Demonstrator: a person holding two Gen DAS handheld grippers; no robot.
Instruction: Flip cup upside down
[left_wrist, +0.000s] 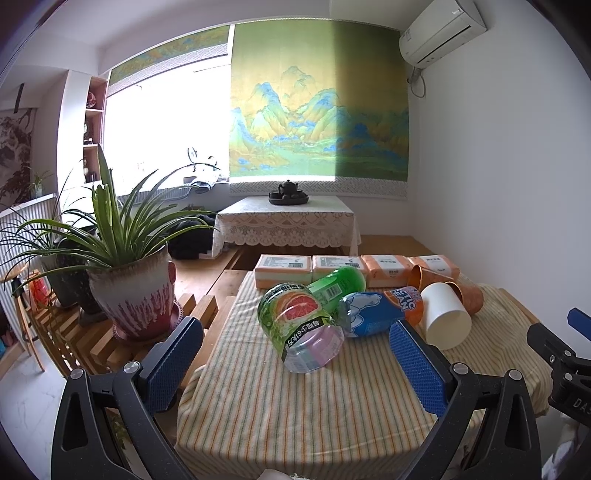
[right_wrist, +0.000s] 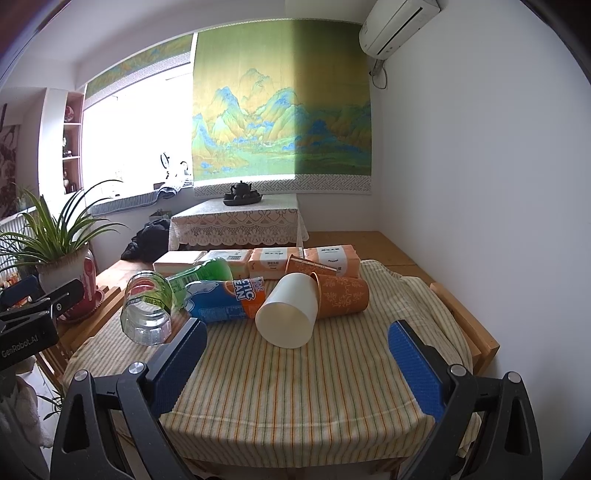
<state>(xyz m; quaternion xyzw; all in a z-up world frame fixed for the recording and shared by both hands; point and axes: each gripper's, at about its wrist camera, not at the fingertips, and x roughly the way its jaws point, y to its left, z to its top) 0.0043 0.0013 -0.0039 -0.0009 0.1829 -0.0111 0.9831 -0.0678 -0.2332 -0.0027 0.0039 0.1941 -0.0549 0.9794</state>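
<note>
Cup (right_wrist: 286, 314) sideways — mouth hidden, tongs (right_wrist: 297, 356) apart

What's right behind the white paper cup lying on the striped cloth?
Behind the white paper cup lies an orange patterned paper cup on its side, touching it. Another orange cup and orange tissue packs sit farther back. The white cup's mouth is hidden.

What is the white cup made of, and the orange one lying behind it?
The white cup looks like paper: matte, thin-walled, plain flat bottom. The orange cup also seems paper, matte with a printed pale flower pattern. Neither shines like glass or plastic, though a thin coating can't be ruled out.
</note>
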